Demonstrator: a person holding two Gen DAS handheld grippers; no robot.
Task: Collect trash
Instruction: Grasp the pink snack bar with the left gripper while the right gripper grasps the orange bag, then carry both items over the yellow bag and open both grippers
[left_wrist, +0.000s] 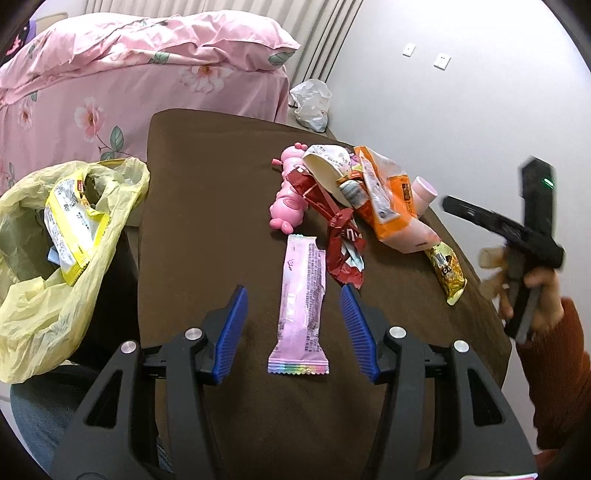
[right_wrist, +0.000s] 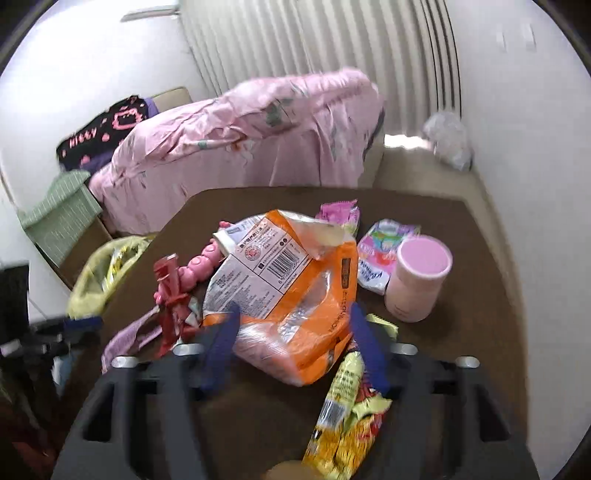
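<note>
The left tongs (left_wrist: 293, 332) are held wide open, empty, straddling a long pale-pink foil snack wrapper (left_wrist: 301, 306) that lies flat on the brown table (left_wrist: 207, 192) between the 2 blue ribbed pads (left_wrist: 232, 332). The right tongs (right_wrist: 293, 350) are likewise spread and grip nothing; a crumpled orange-and-clear plastic bag (right_wrist: 291, 291) and a yellow printed wrapper (right_wrist: 343, 413) are seen between their pads. A crinkled red foil wrapper (left_wrist: 345, 243) and a pink plastic toy (left_wrist: 290, 195) lie just beside the pile. A yellow plastic trash bag (left_wrist: 44, 295), already holding a yellow-edged packet (left_wrist: 72, 229), hangs at the table's left edge. The flat wrapper could be slid rather than pinched if the pads close too high, and the toy might be swept up with the trash.
</note>
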